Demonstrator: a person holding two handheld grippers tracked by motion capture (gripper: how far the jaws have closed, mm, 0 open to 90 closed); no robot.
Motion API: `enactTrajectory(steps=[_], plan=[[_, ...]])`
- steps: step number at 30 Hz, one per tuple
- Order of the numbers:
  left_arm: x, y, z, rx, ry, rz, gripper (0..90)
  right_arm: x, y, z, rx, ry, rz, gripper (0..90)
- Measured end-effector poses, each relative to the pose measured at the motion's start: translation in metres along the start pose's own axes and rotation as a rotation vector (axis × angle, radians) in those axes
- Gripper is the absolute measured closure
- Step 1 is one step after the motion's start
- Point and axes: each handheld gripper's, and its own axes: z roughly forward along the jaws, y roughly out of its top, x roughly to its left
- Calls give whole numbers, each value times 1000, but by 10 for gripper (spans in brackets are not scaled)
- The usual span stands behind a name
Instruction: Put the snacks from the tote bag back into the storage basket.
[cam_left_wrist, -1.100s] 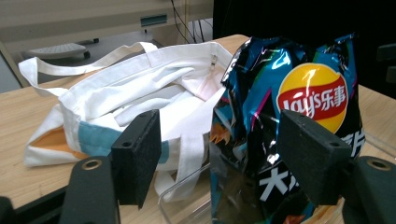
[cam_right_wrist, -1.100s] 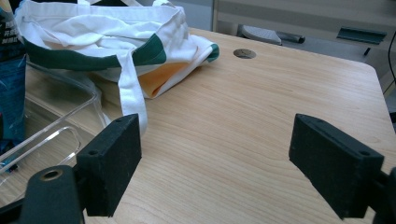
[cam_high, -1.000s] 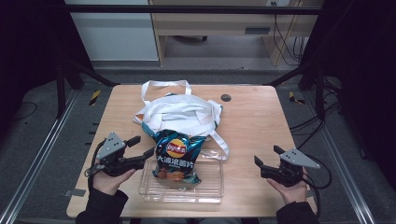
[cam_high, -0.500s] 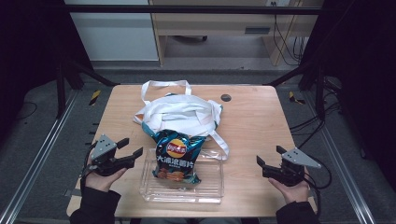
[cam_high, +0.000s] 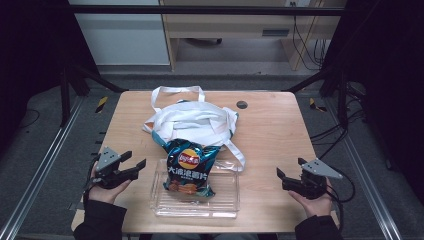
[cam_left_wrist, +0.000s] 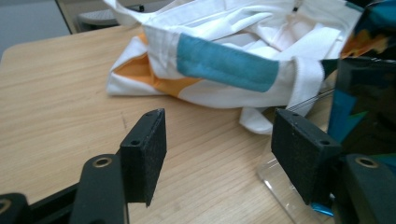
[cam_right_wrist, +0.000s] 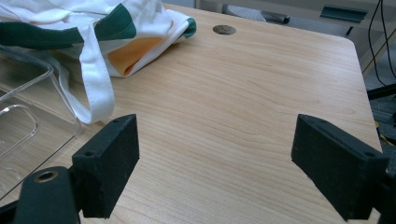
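Pale wooden table (cam_high: 280, 130) with rounded corners, standing on a dark grey floor, black frame rails to either side, a light cabinet and a wooden desk beyond its far edge; one small dark round plug (cam_high: 242, 104) set in the tabletop near that far edge. Item: white fabric tote bag with teal and orange panels (cam_high: 192, 120), lying crumpled and flat at the middle of the table, one handle looped toward the far edge, one strap trailing to the near right. Item: dark blue glossy crisp packet with a red-and-yellow round logo (cam_high: 189, 167), lying in a clear rectangular plastic tray (cam_high: 222, 202) at the near middle, the packet's top end reaching over the tray's far rim to the bag. Item: left gripper (cam_high: 136, 167), black with a grey three-cornered plate, held in a person's hand at the near left, just beside the tray's left wall; its jaws point toward the tray, stand wide apart, have just been closing a little, and grip nothing; in the left gripper view one pad (cam_left_wrist: 144, 151) hangs above bare wood, the other at the tray's corner. Item: right gripper (cam_high: 281, 176), same make, held at the near right, well apart from the tray; jaws wide, nothing between them but bare tabletop
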Motion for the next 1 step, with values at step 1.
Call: enactTrajectory(steps=[1], plan=[[2,-1,0,2,4,-8,359,0,0,0,-1,1,-3,153]])
